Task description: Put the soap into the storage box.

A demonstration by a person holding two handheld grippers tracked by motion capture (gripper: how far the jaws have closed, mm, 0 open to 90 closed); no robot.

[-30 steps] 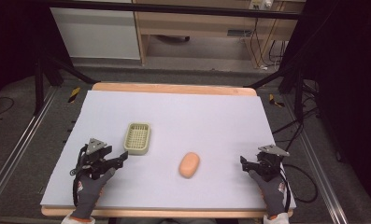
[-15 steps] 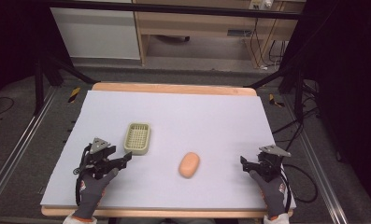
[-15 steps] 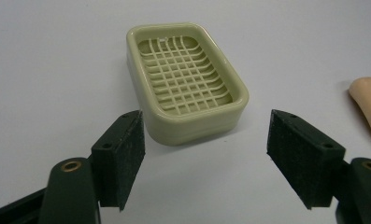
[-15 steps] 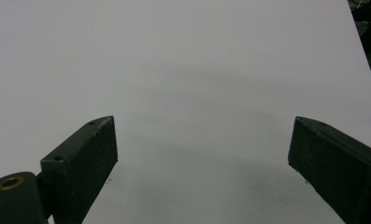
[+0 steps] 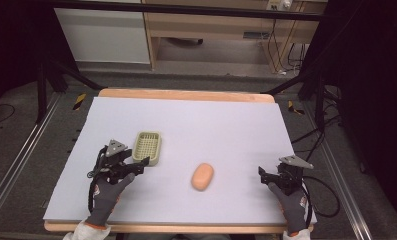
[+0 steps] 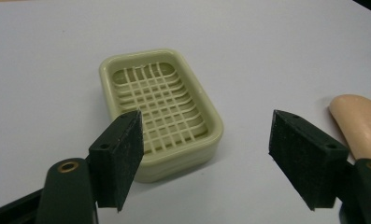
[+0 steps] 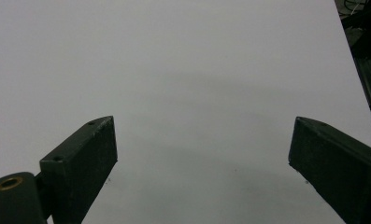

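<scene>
Your left gripper [image 5: 136, 167] sits near the bench's [image 5: 226, 120] left edge with its jaws spread wide and holding nothing, nosed right up to the near end of the pale green soap dish [image 5: 149, 148] (its grid floor is bare in the left gripper view [image 6: 160, 111]). The peach soap bar [image 5: 203, 176] lies flat between your two hands, closer to the near edge, apart from the dish. Over by the near right corner, your right gripper [image 5: 267, 176] hangs wide open too, gripping nothing above the white surface.
</scene>
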